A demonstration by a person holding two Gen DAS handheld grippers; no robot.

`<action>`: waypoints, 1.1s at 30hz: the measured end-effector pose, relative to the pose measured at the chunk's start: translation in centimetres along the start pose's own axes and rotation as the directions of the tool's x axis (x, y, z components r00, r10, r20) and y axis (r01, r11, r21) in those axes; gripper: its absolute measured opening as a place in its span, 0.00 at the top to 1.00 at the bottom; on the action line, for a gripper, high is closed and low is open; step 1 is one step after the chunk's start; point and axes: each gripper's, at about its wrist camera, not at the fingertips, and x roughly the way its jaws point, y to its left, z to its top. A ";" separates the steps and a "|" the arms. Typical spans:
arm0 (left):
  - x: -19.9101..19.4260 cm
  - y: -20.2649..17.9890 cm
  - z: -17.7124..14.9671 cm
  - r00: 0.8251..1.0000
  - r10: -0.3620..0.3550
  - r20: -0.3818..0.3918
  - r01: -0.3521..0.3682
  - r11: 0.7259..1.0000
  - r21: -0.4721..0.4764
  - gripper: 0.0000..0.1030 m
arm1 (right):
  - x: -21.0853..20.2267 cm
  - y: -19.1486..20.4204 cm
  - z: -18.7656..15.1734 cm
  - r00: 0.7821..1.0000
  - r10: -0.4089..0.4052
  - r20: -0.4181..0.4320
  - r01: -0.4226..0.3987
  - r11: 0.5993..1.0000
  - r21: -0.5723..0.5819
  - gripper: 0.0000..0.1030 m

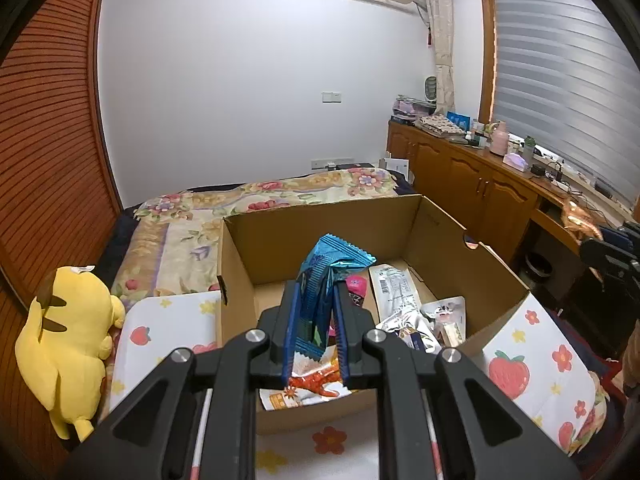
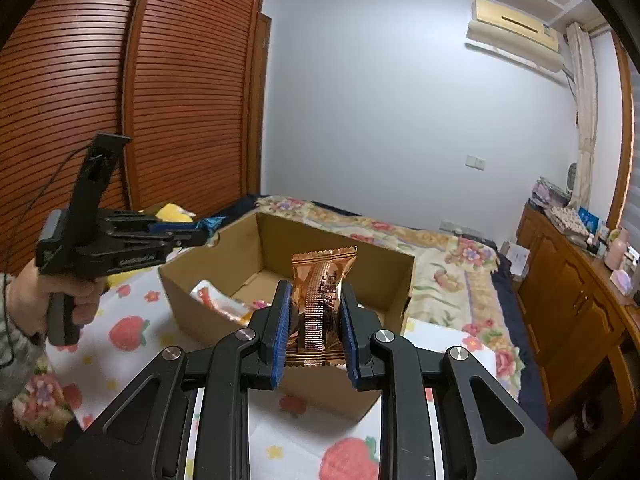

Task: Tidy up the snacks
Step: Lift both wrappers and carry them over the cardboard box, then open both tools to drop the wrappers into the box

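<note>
My left gripper (image 1: 316, 292) is shut on a blue foil snack packet (image 1: 328, 268) and holds it over the open cardboard box (image 1: 440, 220). Inside the box lie several snack packets: a white one (image 1: 394, 288), a silver one (image 1: 404, 320) and an orange-and-white one (image 1: 316, 384). My right gripper (image 2: 316, 296) is shut on a copper-coloured snack packet (image 2: 322, 292), above the near wall of the same box (image 2: 276, 228). The left gripper (image 2: 188, 236) also shows in the right wrist view, at the box's left edge.
The box stands on a white strawberry-print cloth (image 1: 520, 360) on a bed with a floral cover (image 1: 248, 200). A yellow plush toy (image 1: 68, 336) lies to the left. A wooden cabinet (image 1: 472, 176) with clutter runs along the right; a slatted wardrobe (image 2: 140, 92) stands left.
</note>
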 end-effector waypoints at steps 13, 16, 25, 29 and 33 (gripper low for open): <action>4.7 0.4 -1.9 0.990 0.009 -0.144 -0.012 1.000 -0.015 0.87 | 7.9 0.3 -1.6 0.989 -0.011 -0.147 0.014 1.000 0.016 0.79; 5.0 0.1 -2.2 0.988 0.017 -0.155 -0.019 1.000 -0.006 0.86 | 8.9 -0.1 -2.4 0.986 -0.015 -0.168 0.022 0.999 0.040 0.79; 5.8 -0.3 -2.4 0.985 0.017 -0.169 -0.017 1.000 -0.002 0.84 | 11.4 -1.8 -3.3 0.977 -0.010 -0.213 0.034 0.993 0.111 0.79; 5.6 -0.4 -2.6 0.987 0.034 -0.159 -0.035 0.999 -0.001 0.53 | 11.7 -2.4 -3.4 0.976 0.019 -0.215 0.017 0.986 0.167 0.78; 4.9 -0.6 -2.7 0.989 0.032 -0.146 -0.033 0.999 -0.006 0.53 | 12.0 -2.1 -3.5 0.976 0.028 -0.215 0.008 0.987 0.163 0.65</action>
